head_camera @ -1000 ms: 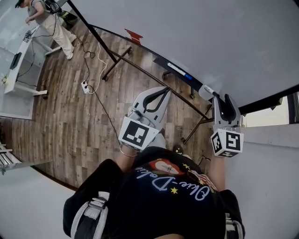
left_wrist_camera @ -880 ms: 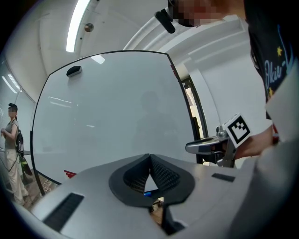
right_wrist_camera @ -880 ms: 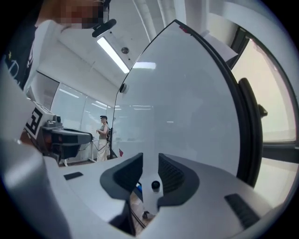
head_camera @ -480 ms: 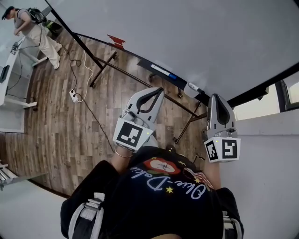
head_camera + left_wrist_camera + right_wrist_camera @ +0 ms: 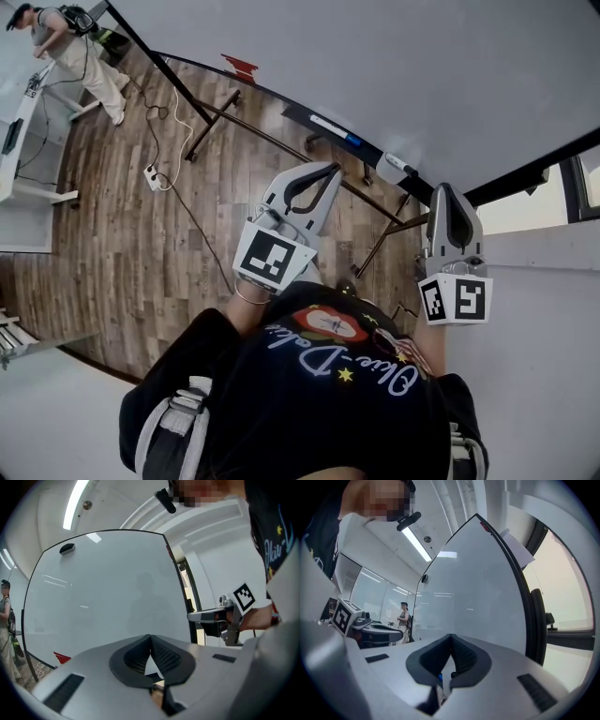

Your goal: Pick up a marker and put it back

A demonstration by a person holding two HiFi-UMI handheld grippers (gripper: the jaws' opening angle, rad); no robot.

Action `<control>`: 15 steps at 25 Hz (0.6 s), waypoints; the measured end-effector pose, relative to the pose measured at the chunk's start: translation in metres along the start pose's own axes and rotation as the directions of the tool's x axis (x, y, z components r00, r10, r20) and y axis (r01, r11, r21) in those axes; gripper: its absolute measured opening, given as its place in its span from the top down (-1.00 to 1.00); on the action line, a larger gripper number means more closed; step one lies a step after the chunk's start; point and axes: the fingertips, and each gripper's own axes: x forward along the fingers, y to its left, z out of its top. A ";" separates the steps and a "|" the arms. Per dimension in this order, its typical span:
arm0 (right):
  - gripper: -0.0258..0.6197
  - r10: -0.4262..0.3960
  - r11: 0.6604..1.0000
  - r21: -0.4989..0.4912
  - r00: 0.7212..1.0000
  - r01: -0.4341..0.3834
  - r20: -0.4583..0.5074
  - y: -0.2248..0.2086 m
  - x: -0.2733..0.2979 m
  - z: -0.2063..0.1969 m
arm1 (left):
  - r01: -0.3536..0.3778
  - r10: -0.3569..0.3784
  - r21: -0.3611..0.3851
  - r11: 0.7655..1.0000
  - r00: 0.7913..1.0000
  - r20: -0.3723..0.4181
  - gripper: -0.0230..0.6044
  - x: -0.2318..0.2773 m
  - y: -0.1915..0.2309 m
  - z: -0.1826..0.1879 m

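Marker (image 5: 398, 165) lies on whiteboard tray (image 5: 298, 118), long axis along tray. Blue-capped marker (image 5: 334, 130) sits further left on same tray. Right tool (image 5: 449, 190) is nearer hand: marker just ahead and left of its tip, apart, not touching. Right tool's jaws fully together, nothing between them. Left tool (image 5: 330, 169) likewise closed and empty, short of tray's middle. Likely need: right tool reopens before any grasp.

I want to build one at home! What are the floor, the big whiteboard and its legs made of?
The floor looks like wood planks or wood-look laminate: brown grain, seams. The whiteboard seems a smooth, glossy coated panel: it shows bright reflections. Its legs are probably dark painted metal: thin, straight bars.
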 end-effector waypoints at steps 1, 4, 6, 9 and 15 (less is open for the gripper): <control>0.92 0.001 1.000 0.000 1.000 -0.001 -0.001 0.001 0.000 0.000 | -0.001 0.001 0.001 1.000 1.000 -0.002 0.92 -0.001 0.000 0.000; 0.92 0.003 1.000 -0.001 1.000 -0.003 -0.004 0.001 0.001 -0.001 | -0.002 0.002 0.002 1.000 1.000 -0.005 0.92 0.000 0.001 -0.001; 0.92 0.005 1.000 -0.004 1.000 -0.005 -0.006 0.000 0.002 -0.002 | -0.002 0.002 0.002 1.000 1.000 -0.006 0.91 0.000 0.000 -0.002; 0.92 0.004 1.000 -0.007 1.000 -0.004 -0.007 0.000 0.002 -0.002 | -0.001 0.001 0.001 1.000 1.000 -0.004 0.92 0.001 0.001 -0.001; 0.92 0.003 1.000 -0.003 1.000 -0.003 -0.014 0.001 0.003 -0.004 | -0.006 0.006 -0.008 1.000 1.000 -0.004 0.92 -0.001 0.002 -0.002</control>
